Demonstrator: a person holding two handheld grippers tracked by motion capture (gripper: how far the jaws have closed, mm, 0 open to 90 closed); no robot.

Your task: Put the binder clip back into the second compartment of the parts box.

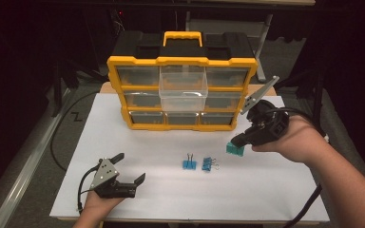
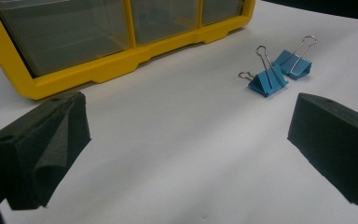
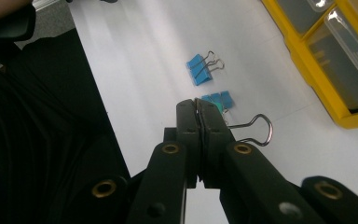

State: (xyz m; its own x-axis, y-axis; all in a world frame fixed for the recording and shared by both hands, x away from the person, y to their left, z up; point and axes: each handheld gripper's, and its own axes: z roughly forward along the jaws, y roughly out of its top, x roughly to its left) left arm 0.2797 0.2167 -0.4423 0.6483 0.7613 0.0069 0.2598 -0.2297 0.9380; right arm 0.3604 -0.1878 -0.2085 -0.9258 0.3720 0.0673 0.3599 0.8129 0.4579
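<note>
High view: right gripper (image 1: 235, 146) jaws clamped on teal binder clip (image 1: 235, 149), lifted near desk's right edge for transfer | left gripper (image 1: 132, 168) jaws wide apart, empty, parked near front-left corner | organizer (image 1: 182, 95) drawer pulled out to receive.

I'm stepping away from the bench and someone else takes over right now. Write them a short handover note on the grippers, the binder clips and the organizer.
Right gripper: shut on a green binder clip, held above the white table, right of the organizer.
Left gripper: open, holding nothing, low at the table's near left.
Two blue binder clips lie side by side on the table in front of the yellow organizer.
The clear middle drawer is pulled out; I cannot tell if anything is in it.
Done: one clip picked up.
Left, probably: drop it in the open drawer, then fetch the two blue ones.
</note>
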